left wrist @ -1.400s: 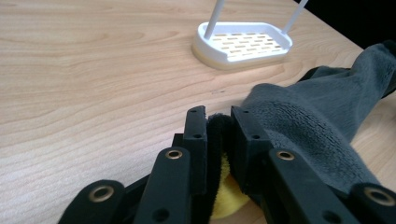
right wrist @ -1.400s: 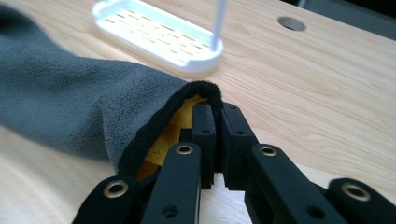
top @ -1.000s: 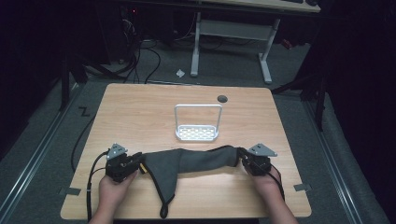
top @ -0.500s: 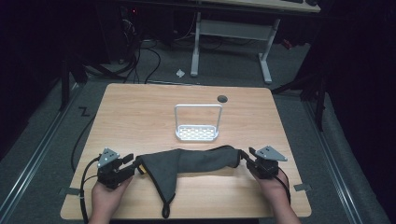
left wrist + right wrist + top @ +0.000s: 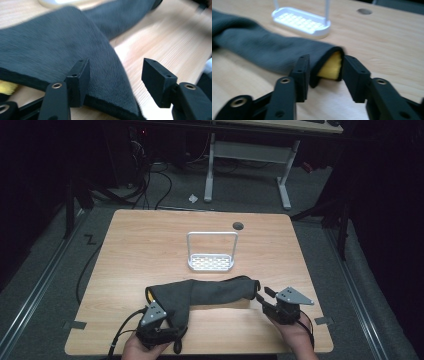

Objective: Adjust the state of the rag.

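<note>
— What are those two tools made of?

— Black bodies, both. The left gripper (image 5: 167, 332) and the right gripper (image 5: 263, 294) each carry a grey three-cornered plate on top, dotted with small dark screw holes.

— And the jaws?

— Blocky black pads (image 5: 80, 81) on flat black arms, with brass-ringed holes at the pivots. Small screw holes dot the pad edges.

— Any wiring?

— A black cable (image 5: 119, 340) loops off the left one; another trails by the right hand (image 5: 295, 335).
</note>
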